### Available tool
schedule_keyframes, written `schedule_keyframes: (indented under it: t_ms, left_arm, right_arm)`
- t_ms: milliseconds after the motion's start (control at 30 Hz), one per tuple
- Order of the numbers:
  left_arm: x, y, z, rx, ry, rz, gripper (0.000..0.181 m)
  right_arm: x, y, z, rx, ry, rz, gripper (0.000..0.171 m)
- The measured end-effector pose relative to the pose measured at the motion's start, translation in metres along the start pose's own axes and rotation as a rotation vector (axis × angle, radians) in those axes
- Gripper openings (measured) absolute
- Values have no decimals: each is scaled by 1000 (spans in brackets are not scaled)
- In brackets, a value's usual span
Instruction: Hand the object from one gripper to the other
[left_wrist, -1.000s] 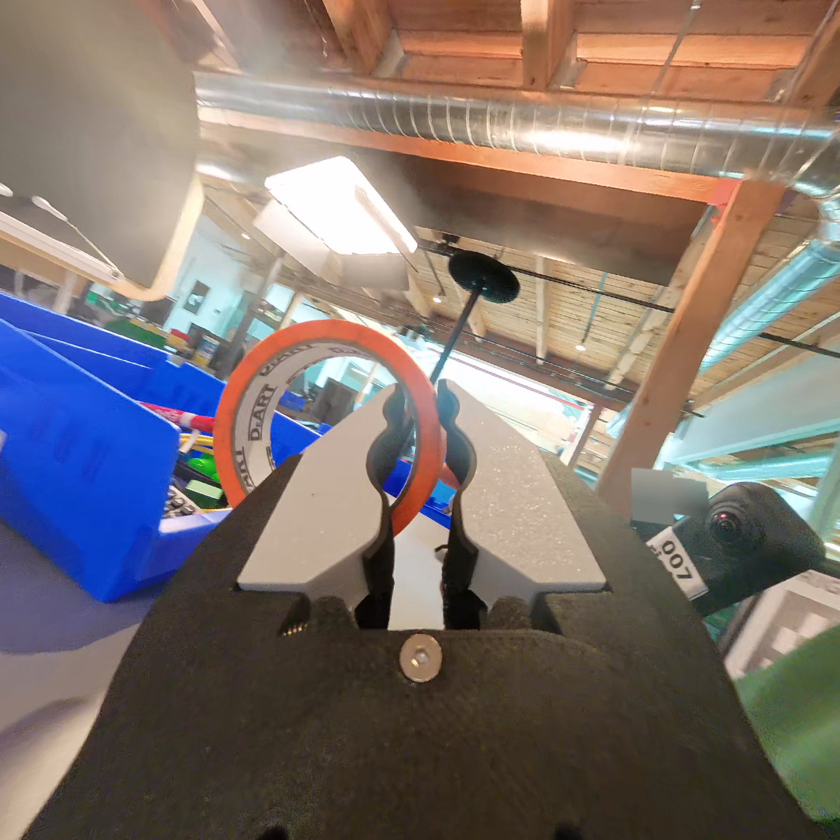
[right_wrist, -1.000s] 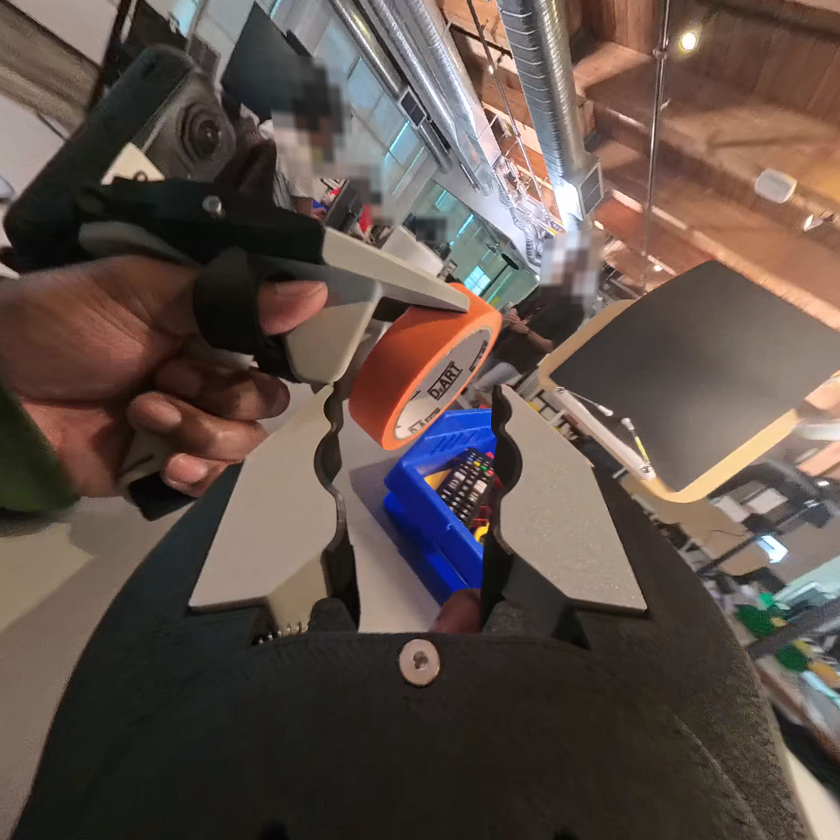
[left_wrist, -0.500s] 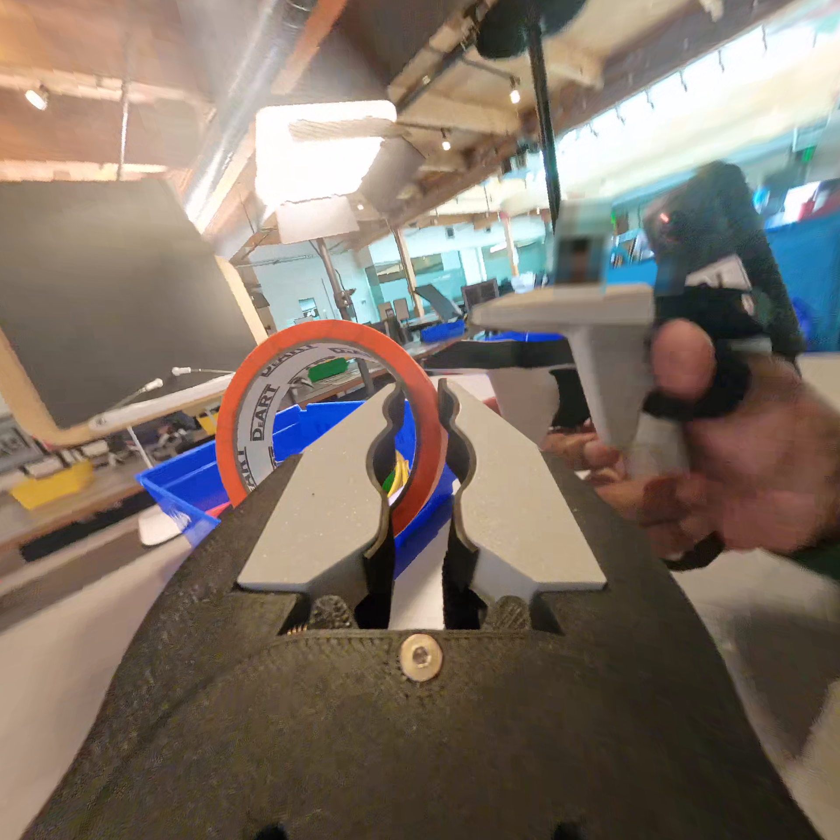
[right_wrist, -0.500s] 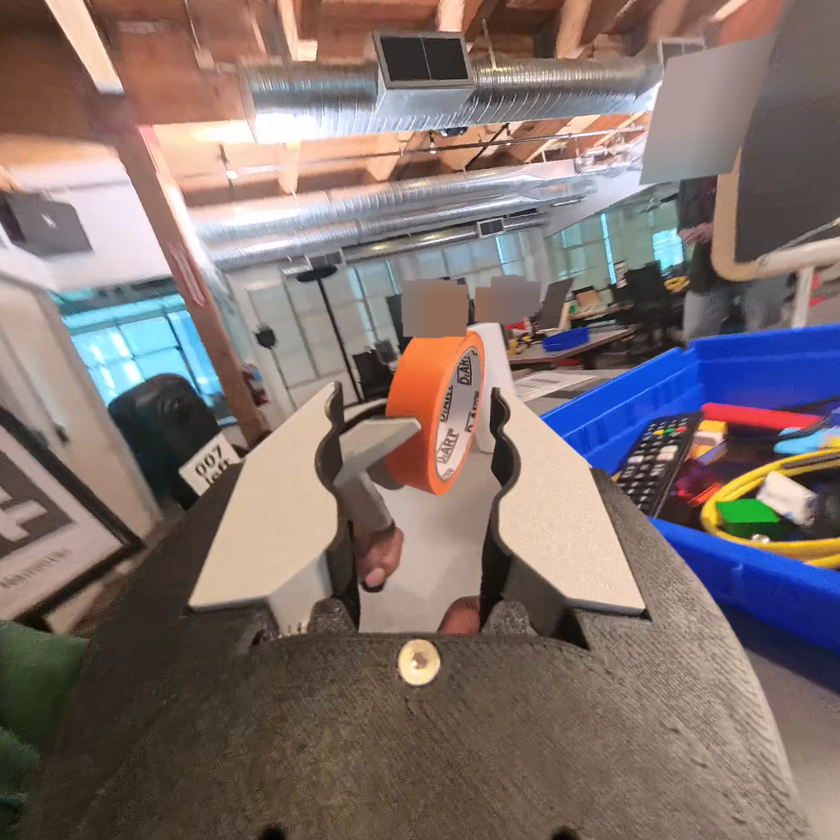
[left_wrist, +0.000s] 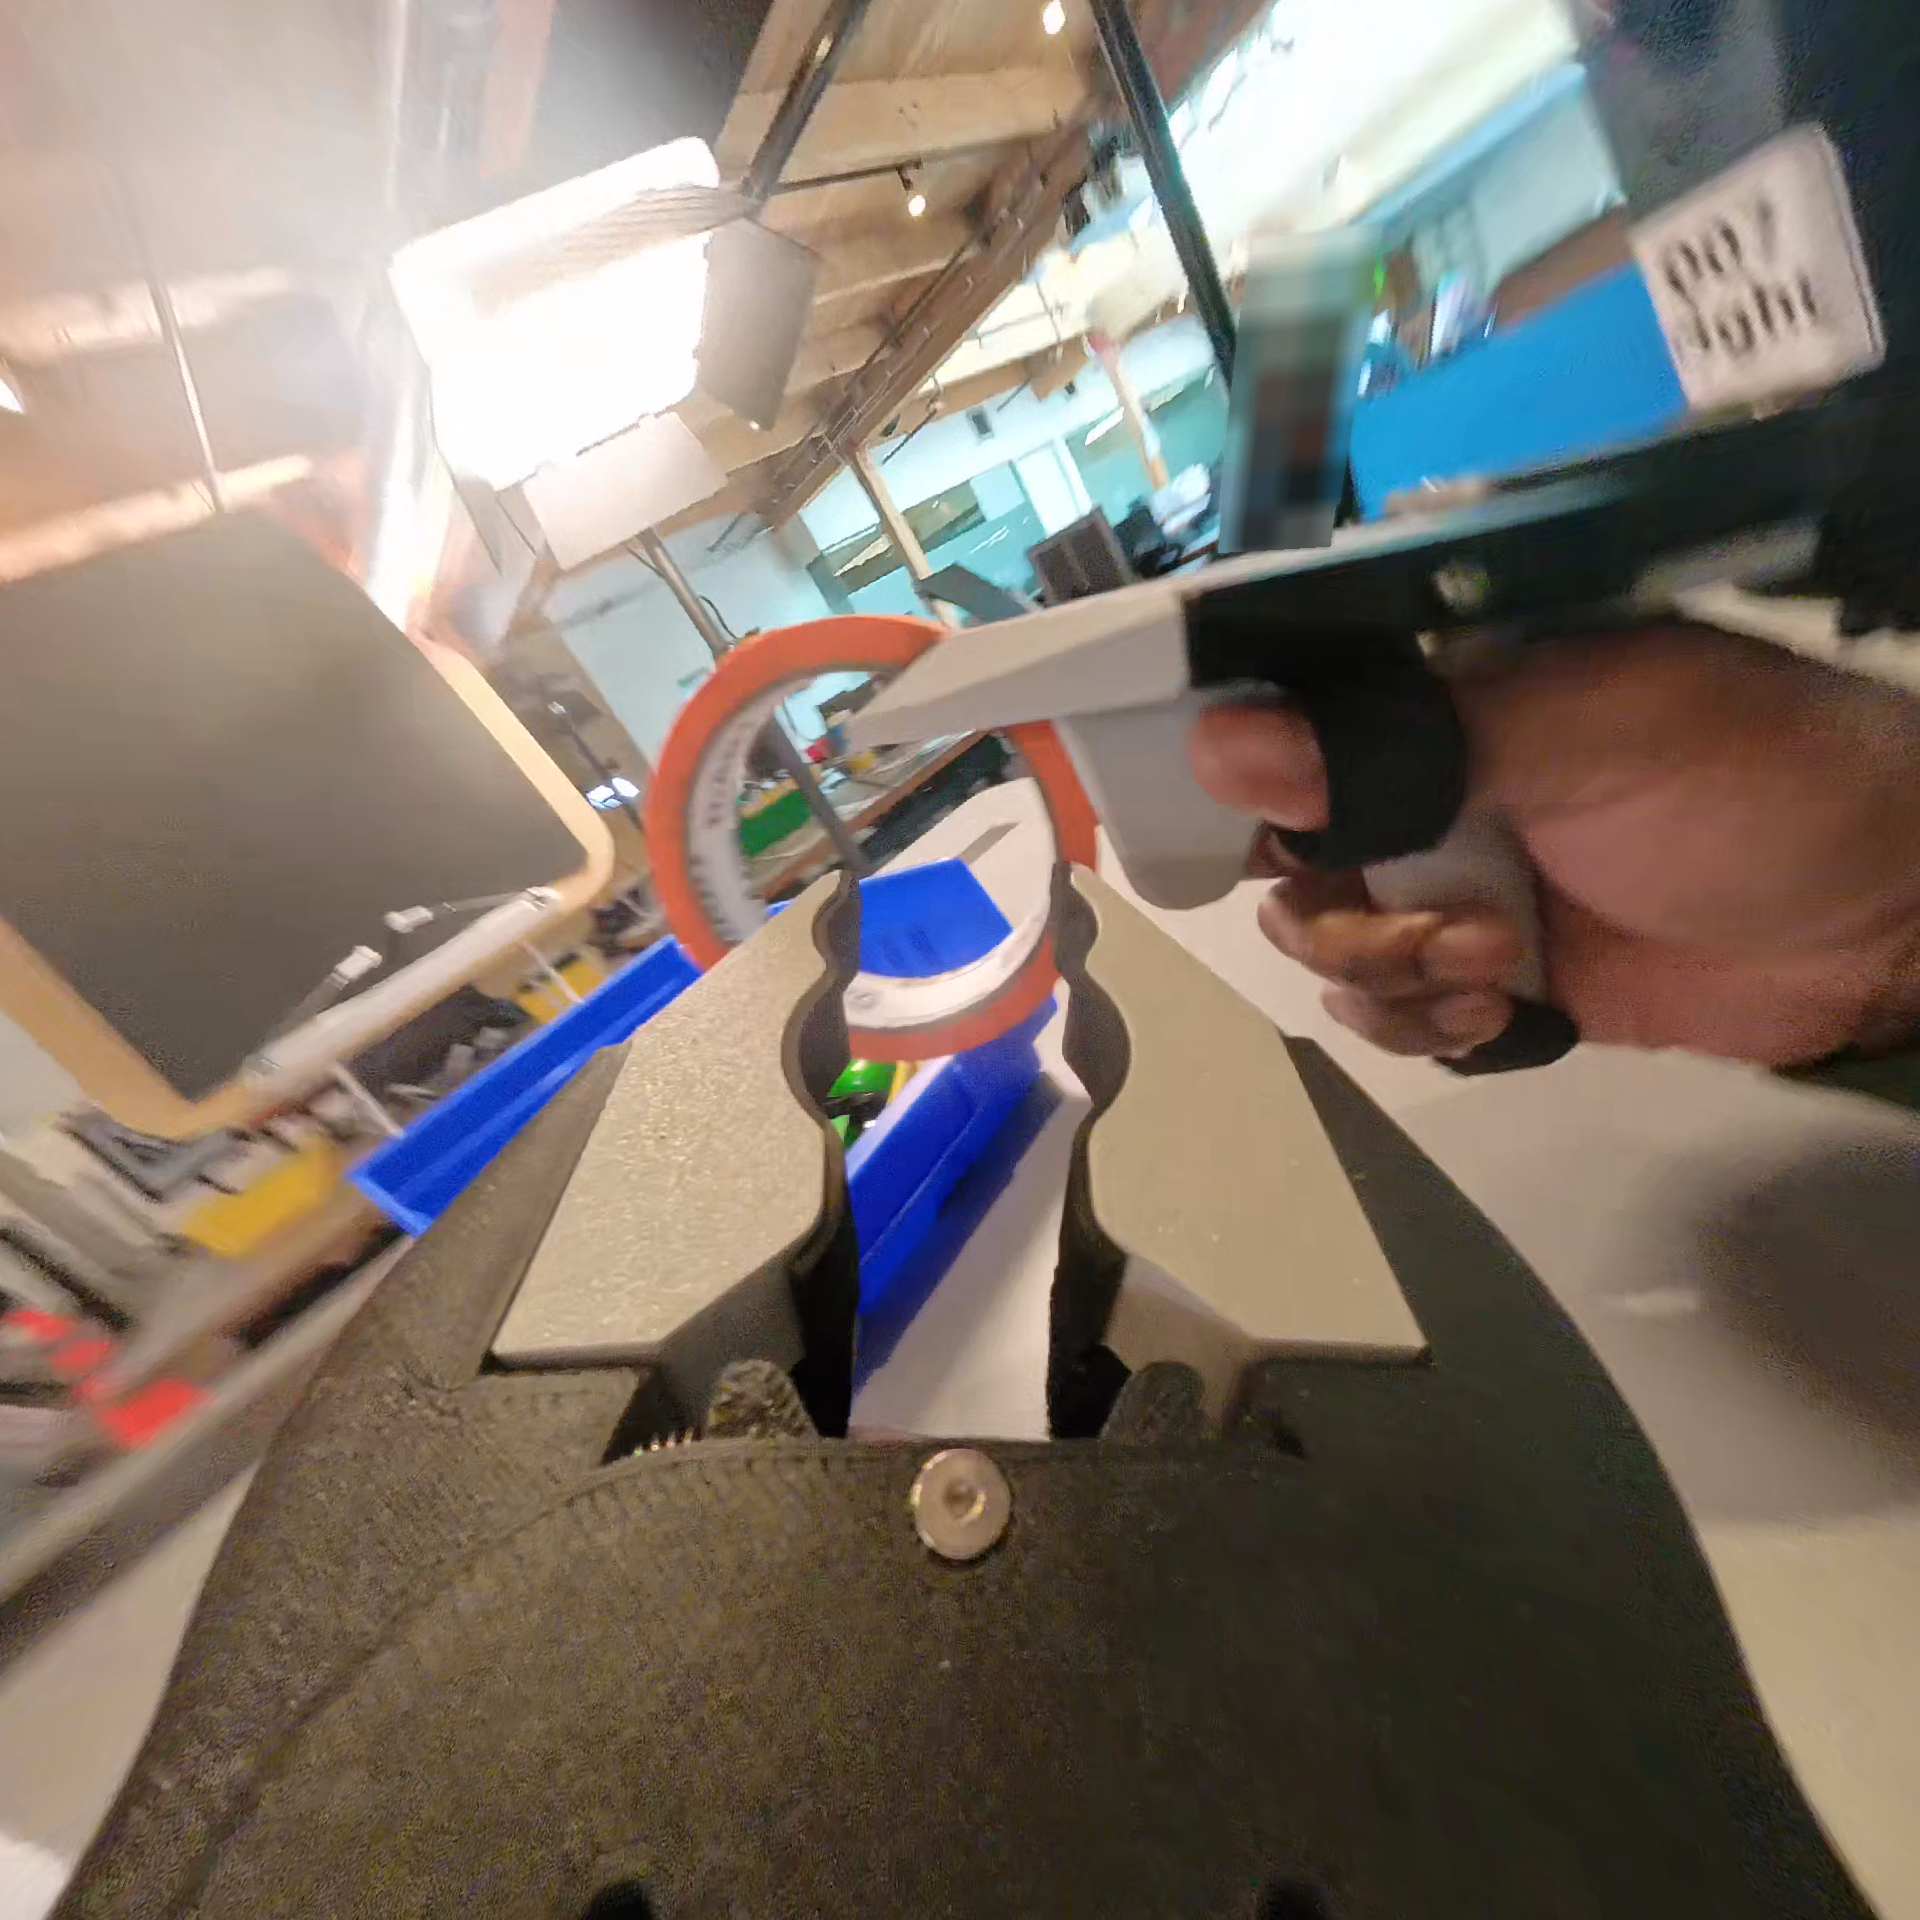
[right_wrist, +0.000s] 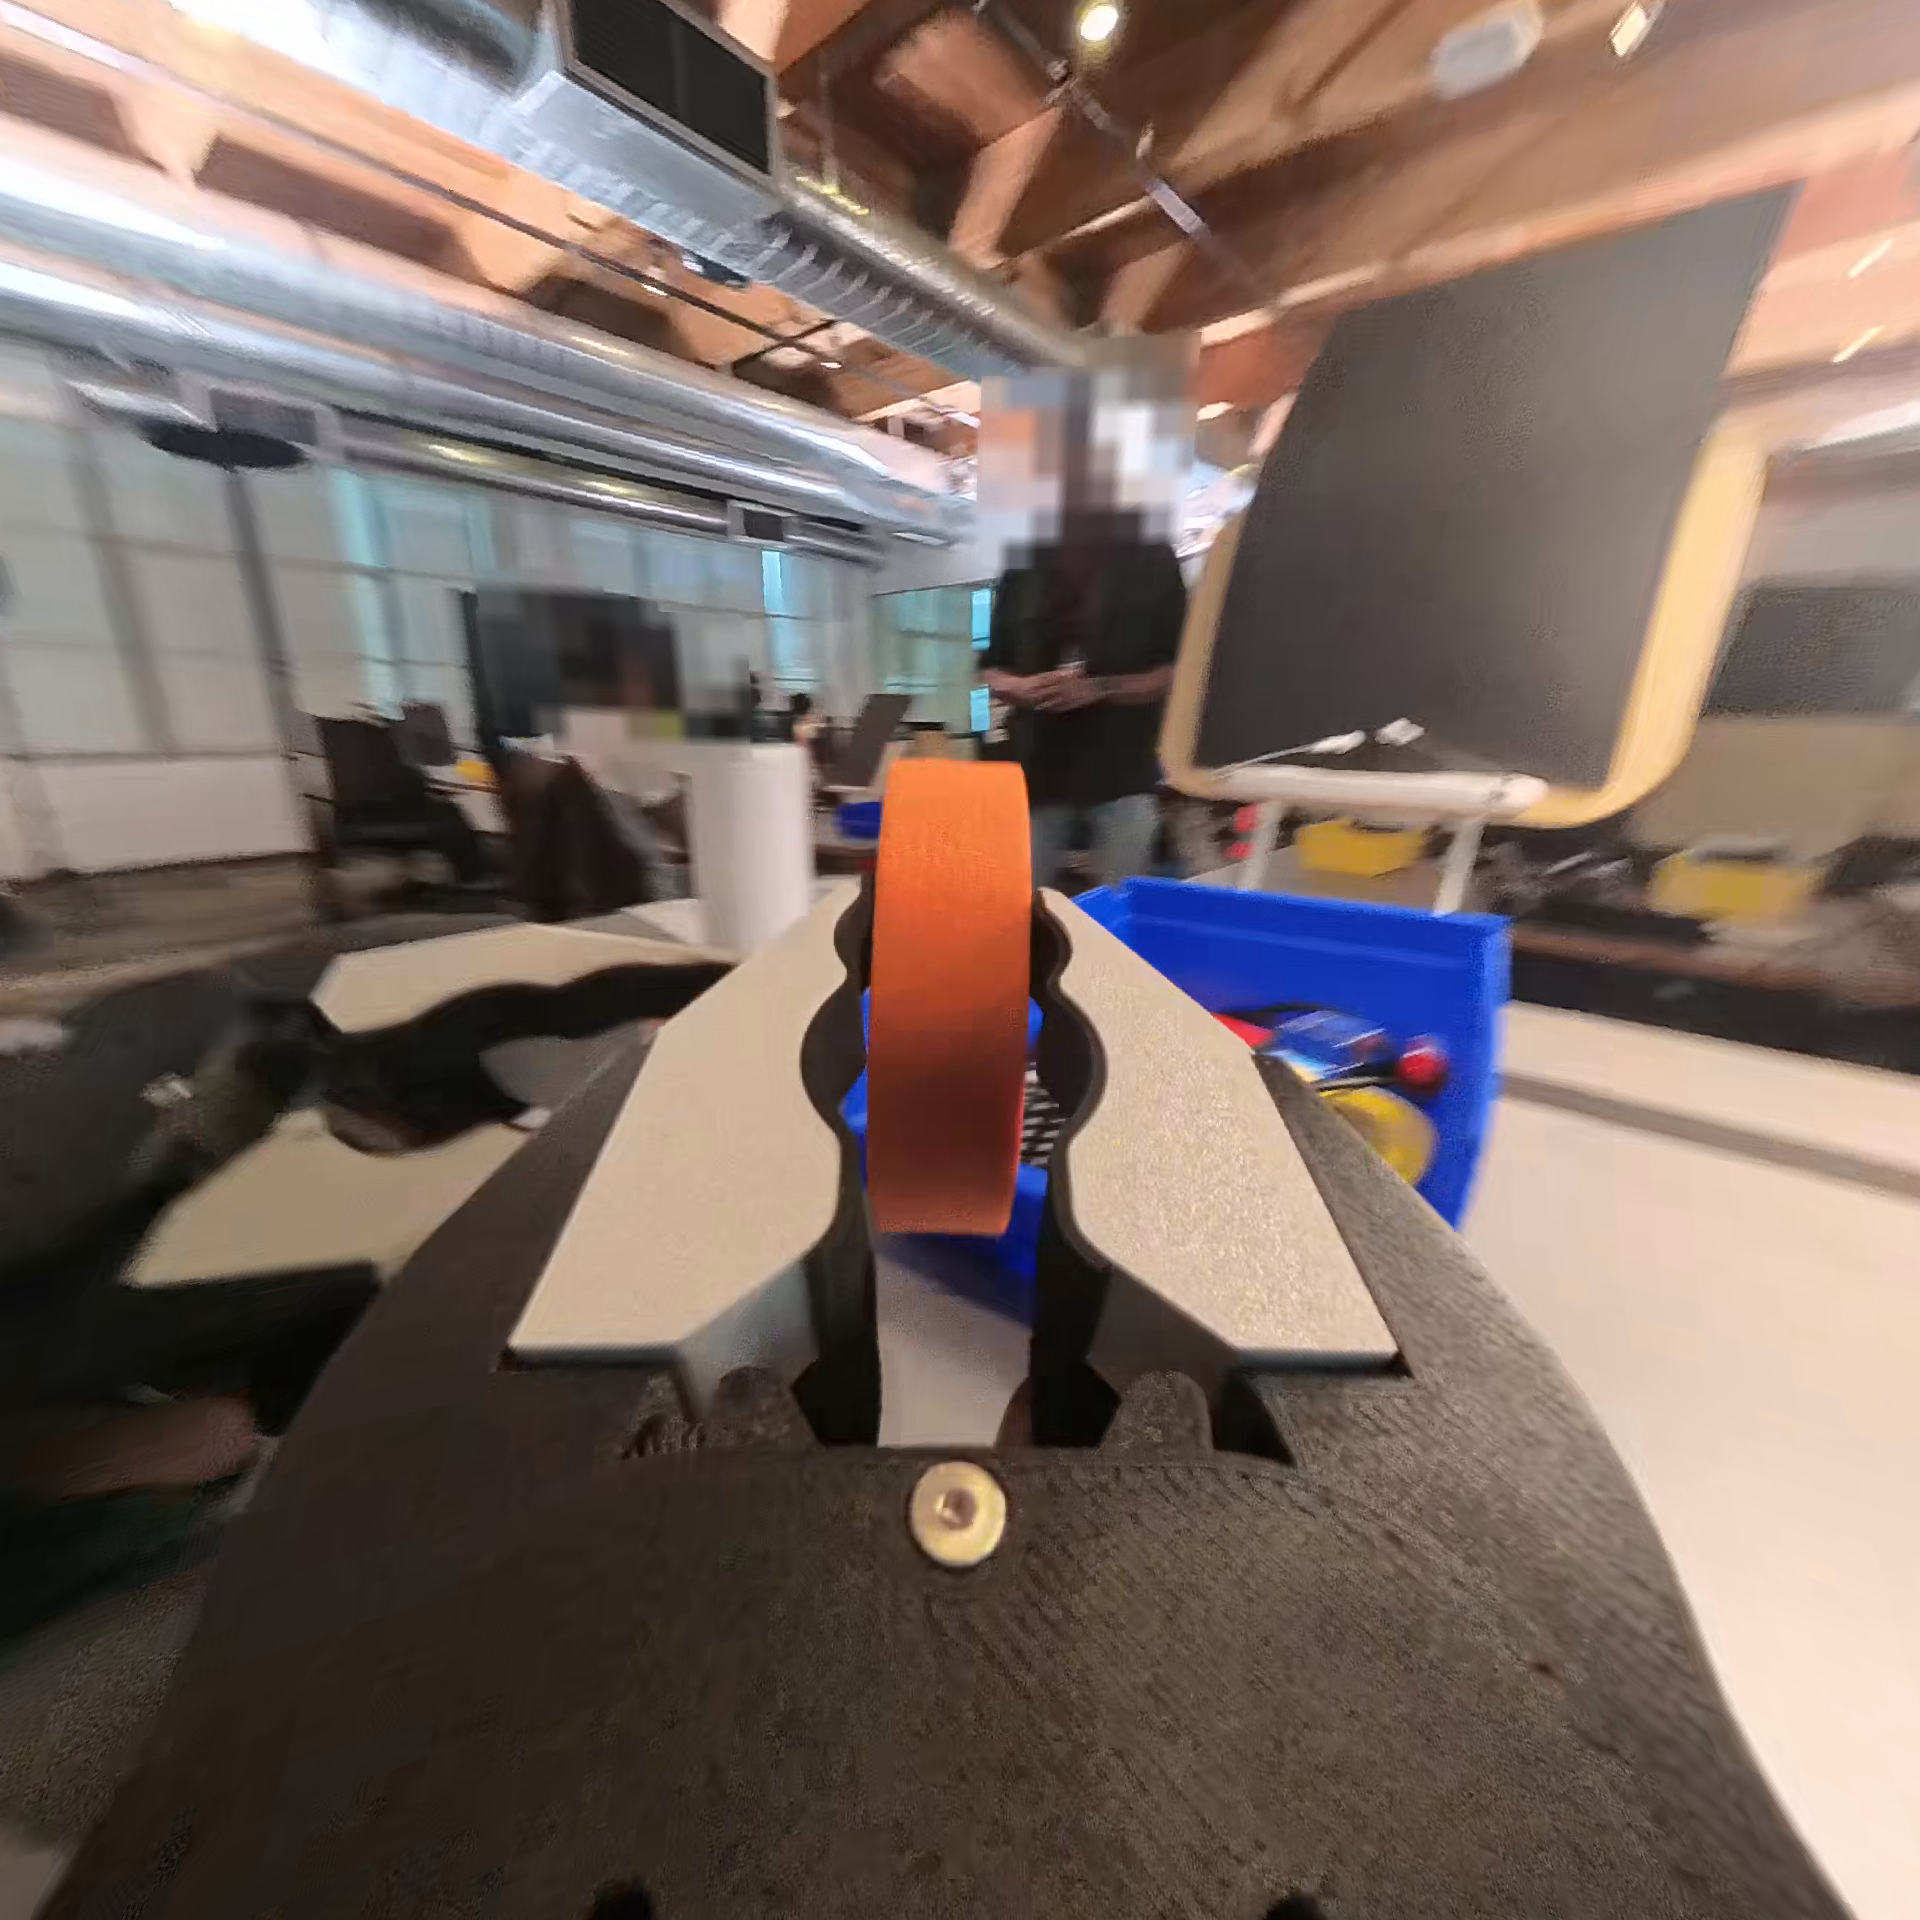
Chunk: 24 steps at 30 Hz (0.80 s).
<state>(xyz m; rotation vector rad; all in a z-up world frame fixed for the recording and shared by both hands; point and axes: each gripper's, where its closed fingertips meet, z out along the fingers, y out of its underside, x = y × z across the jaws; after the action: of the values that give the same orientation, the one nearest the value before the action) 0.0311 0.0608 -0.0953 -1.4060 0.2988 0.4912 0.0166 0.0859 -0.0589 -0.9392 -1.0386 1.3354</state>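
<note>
Right gripper (right_wrist: 951, 914) clamps the orange tape roll (right_wrist: 951, 997) edge-on between its fingers. Left gripper (left_wrist: 951, 894) spread apart, empty, just beside the roll.

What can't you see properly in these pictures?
- Blue bin contents: right wrist view, mostly hidden behind the right gripper and orange tape roll.
- Left gripper: right wrist view, motion-blurred.
- Tape roll's lower rim: left wrist view, partly behind a left gripper finger.
- Hand: left wrist view, cut off by the edge.
</note>
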Motion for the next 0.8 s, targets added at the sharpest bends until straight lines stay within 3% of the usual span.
schedule_keyframes:
  t_ms: [100, 200, 333, 467, 633, 800]
  left_arm:
    - [-18, -10, -10, 99, 54, -363, 37]
    - [-30, -12, -18, 188, 225, -856, 39]
    - [-26, -16, -25, 242, 474, -1230, 39]
    - [-26, -16, -26, 268, 540, -1358, 39]
    - [-27, -11, -26, 272, 537, -1388, 26]
    - [-30, -9, -24, 267, 528, -1426, 44]
  right_arm:
    - [-1, -2, 1, -13, 112, -325, 27]
    - [-17, 5, 5, -34, 143, -628, 28]
    - [-37, 12, 9, -32, 111, -785, 28]
    - [-56, 12, 8, 15, 43, -880, 28]
    - [-64, 12, 6, 46, 24, -969, 28]
    - [-74, 11, 4, 80, -10, -993, 28]
